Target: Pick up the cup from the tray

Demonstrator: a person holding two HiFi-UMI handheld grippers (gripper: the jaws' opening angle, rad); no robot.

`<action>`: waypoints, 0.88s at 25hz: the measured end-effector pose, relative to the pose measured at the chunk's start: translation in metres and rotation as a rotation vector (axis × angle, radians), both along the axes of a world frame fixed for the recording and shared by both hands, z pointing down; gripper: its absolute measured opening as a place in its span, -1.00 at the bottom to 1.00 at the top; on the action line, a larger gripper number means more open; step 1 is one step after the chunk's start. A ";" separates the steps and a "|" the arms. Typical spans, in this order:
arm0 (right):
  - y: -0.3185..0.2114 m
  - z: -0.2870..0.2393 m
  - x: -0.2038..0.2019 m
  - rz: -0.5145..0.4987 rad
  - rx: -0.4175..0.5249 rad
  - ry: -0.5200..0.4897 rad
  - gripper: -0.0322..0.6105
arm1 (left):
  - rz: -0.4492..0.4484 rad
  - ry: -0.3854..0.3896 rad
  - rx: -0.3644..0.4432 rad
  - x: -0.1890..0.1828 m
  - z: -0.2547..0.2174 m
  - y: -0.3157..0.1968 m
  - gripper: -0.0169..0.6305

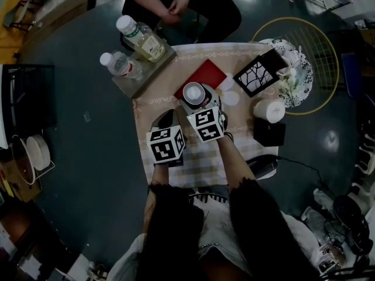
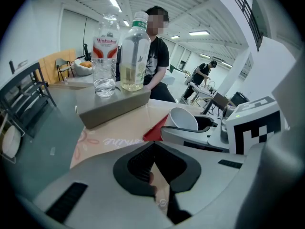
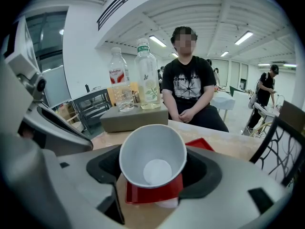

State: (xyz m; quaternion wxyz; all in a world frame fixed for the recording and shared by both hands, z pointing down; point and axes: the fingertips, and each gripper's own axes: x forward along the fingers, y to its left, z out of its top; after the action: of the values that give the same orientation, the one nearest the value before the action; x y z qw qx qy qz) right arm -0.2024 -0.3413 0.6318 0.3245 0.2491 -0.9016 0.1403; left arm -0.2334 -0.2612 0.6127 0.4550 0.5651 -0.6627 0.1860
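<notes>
Right gripper: my right gripper (image 1: pixel 197 103) is out over the table, jaws on either side of the cup (image 1: pixel 193 92).
Cup: white, mouth facing the camera, at the near corner of the red tray (image 1: pixel 205 74).
Left gripper: my left gripper (image 1: pixel 166 122) is just beside the right one, over the checked cloth (image 1: pixel 196 157).
Far edge: two bottles (image 1: pixel 140 38) stand on a grey box (image 1: pixel 136 79); a seated person's clasped hands (image 1: pixel 173 9) lie beyond.

1. The left gripper (image 1: pixel 166 119): I found its jaws pressed together with nothing between them, set just beside its partner.
2. The right gripper (image 1: pixel 198 103): I saw its jaws clamped on the tilted cup (image 3: pixel 152 162), slightly ahead of the other.
3. The left arm (image 1: pixel 159 209) and right arm (image 1: pixel 233 160): I noted both reaching forward, close together.
</notes>
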 end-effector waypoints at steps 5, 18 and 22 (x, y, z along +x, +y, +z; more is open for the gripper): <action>0.005 -0.014 0.017 0.040 0.000 -0.011 0.18 | 0.033 -0.001 0.019 0.007 -0.008 0.003 -0.92; 0.028 -0.028 0.100 0.189 0.020 0.020 0.18 | 0.148 -0.012 0.068 0.052 -0.028 0.006 -0.92; 0.039 -0.033 0.123 0.240 0.024 0.019 0.18 | 0.191 -0.023 0.076 0.065 -0.032 0.010 -0.92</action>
State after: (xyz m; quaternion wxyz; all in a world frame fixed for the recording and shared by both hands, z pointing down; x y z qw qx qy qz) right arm -0.0791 -0.3023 0.5988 0.3107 0.3605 -0.8638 0.1652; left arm -0.1685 -0.2517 0.5805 0.4060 0.6404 -0.6173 0.2097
